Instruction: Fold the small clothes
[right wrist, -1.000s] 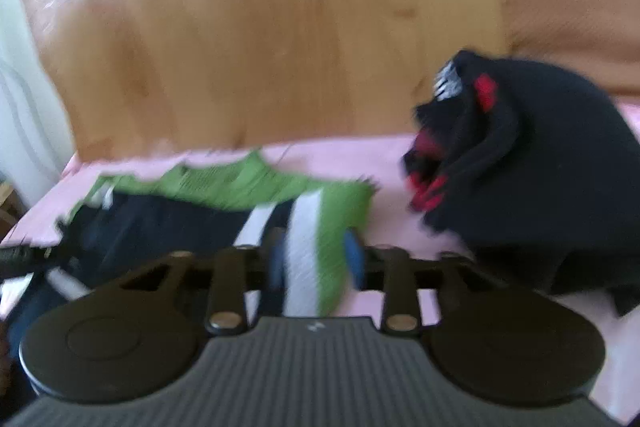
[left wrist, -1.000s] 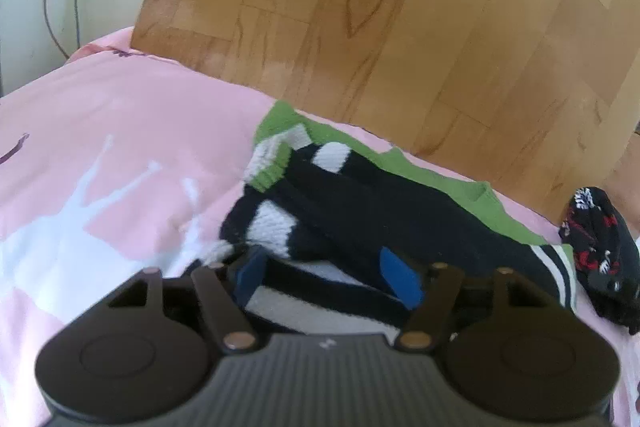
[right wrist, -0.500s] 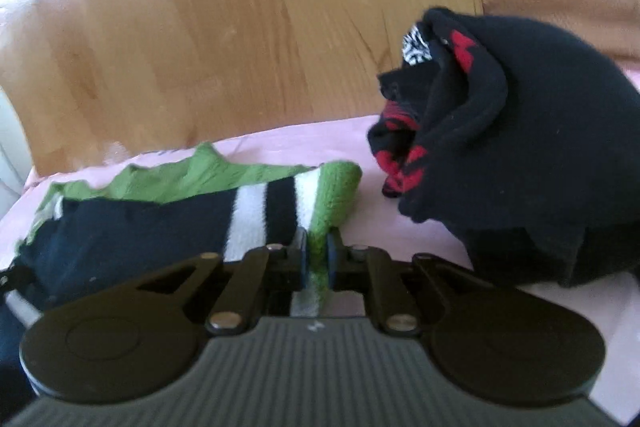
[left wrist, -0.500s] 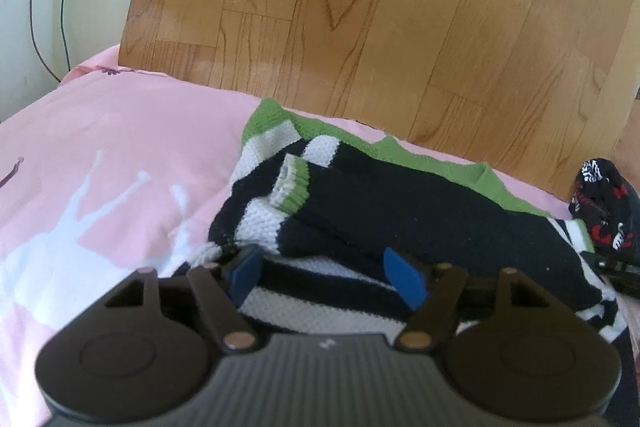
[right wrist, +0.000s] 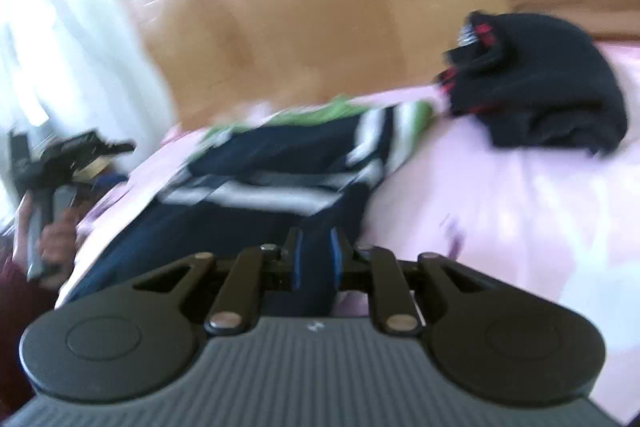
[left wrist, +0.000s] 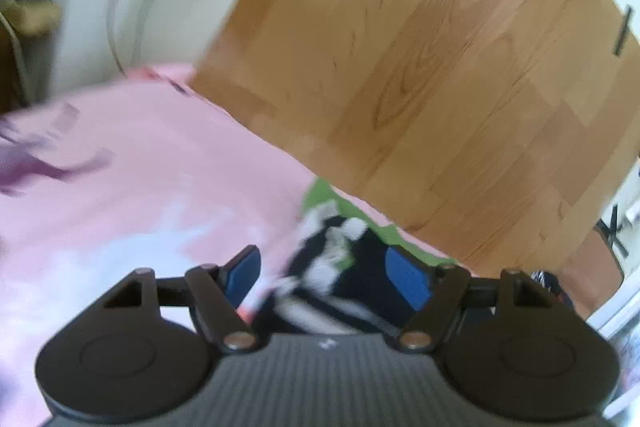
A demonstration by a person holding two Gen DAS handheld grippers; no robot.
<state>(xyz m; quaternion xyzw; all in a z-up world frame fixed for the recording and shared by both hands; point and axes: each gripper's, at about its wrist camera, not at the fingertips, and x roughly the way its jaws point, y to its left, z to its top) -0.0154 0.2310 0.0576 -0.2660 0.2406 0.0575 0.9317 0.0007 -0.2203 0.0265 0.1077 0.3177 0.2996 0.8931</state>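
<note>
Two black round discs are being shown behind the jaws of the left gripper (left wrist: pixel 324 273), one on each side, with a grey ribbed plate between them. Blue pads (left wrist: pixel 408 277) are being carried on the fingers. Black bars with shiny round screws are being seen just behind the pads. The same black discs, grey ribs and blue pads are being shown on the right gripper (right wrist: pixel 316 259). A dark red sleeve (right wrist: pixel 12 287) is being worn far left of its jaws.

We see both views smeared by motion blur; the striped sweater (right wrist: pixel 280 163) loses its near end behind the right gripper (right wrist: pixel 315 261). The person's hand (right wrist: pixel 52 243) far left is cut off and fuzzy.
</note>
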